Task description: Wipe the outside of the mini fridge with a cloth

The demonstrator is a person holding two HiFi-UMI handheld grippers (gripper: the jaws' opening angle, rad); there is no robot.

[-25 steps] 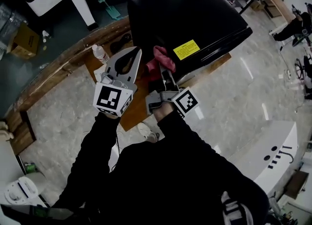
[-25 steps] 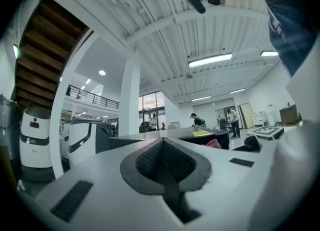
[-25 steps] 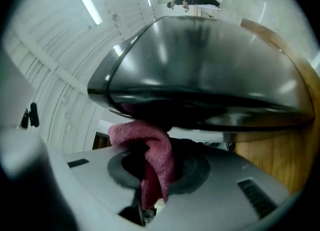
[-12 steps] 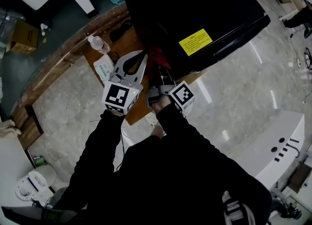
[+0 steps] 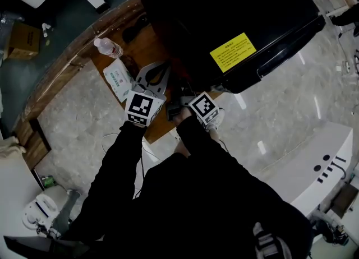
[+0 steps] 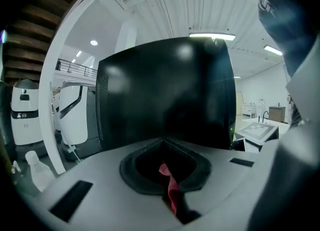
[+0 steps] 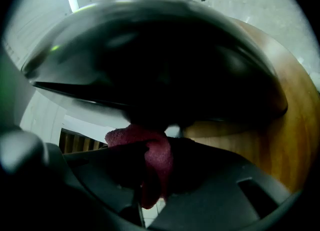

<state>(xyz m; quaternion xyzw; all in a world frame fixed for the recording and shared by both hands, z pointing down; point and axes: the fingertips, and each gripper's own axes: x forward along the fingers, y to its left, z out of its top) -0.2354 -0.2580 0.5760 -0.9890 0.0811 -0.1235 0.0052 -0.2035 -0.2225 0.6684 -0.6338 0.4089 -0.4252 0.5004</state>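
Person in black sleeves, arms forward and close together, one tool in each hand. The right hand-held gripper (image 7: 159,147) is clamped on the red cloth (image 7: 157,171): the fabric bunches over the jaw tips and a tail hangs down between them. The bunched end is pushed up against a dark edge of the black mini fridge (image 5: 224,11), low down near the wooden counter (image 7: 280,145). I read this as wiping that low edge, which is why the tool comes in tucked under.

The left hand-held gripper (image 6: 164,141) is just beside it. Its jaw tips are together and the leaf-shaped hollow behind them is mostly bare. A thin red sliver shows in the hollow and along the seam. I can't tell if that is cloth nipped there or only seen through the gap. My guess is this one is idle, pointed at the fridge's dark face.

The fridge stands on the counter, with its yellow label (image 5: 232,52) facing up toward the head view. Left of the tools are a packet of wipes (image 5: 119,76) and, a bit further, a clear water bottle (image 5: 107,47).

Hard to see:
- From above, the right jaws and cloth vanish under the fridge's shadowed edge.
- The contact patch is too dark in every view.
- The fridge's far side is cut off by the frame.
- How much is wiped is no telling; the black gloss shows no marks.
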